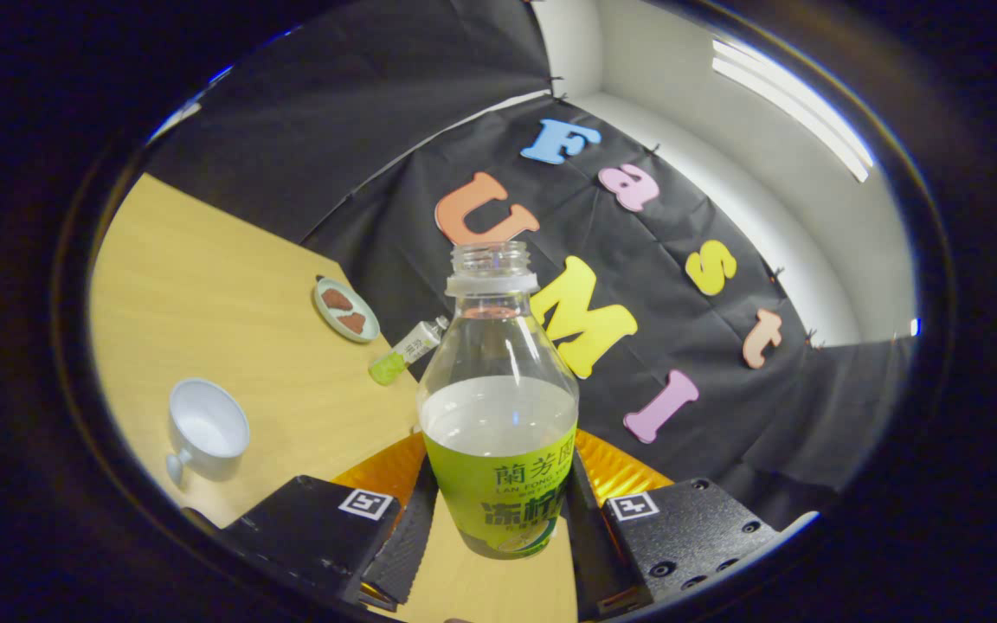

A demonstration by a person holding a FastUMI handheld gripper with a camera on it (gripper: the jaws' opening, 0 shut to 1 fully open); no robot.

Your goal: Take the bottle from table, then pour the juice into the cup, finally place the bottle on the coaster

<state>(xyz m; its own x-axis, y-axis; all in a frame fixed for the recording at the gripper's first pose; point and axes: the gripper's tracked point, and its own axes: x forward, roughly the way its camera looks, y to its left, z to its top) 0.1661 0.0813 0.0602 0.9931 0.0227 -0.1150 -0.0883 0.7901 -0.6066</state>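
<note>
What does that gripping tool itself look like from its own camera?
The gripper has two blocky black carriages with small screw holes. Each carries a square black-and-white marker tag. Two long fingers with ridged inner faces run forward from them, pressing the bottle on both sides.

A light wooden bench (204, 285) runs across the scene, its far edge meeting the black cloth wall (377, 112) of the booth. Close to that edge sits a small pale-green dish (345, 310) holding two brown pieces whose kind cannot be told. Just beside the dish, nearer the wall, a small clear vial (408, 350) with a white label lies on its side, its green end pointing away from the wall. Above the cloth, a plain white wall (723, 182) rises to a long bright ceiling light (793, 108).
</note>
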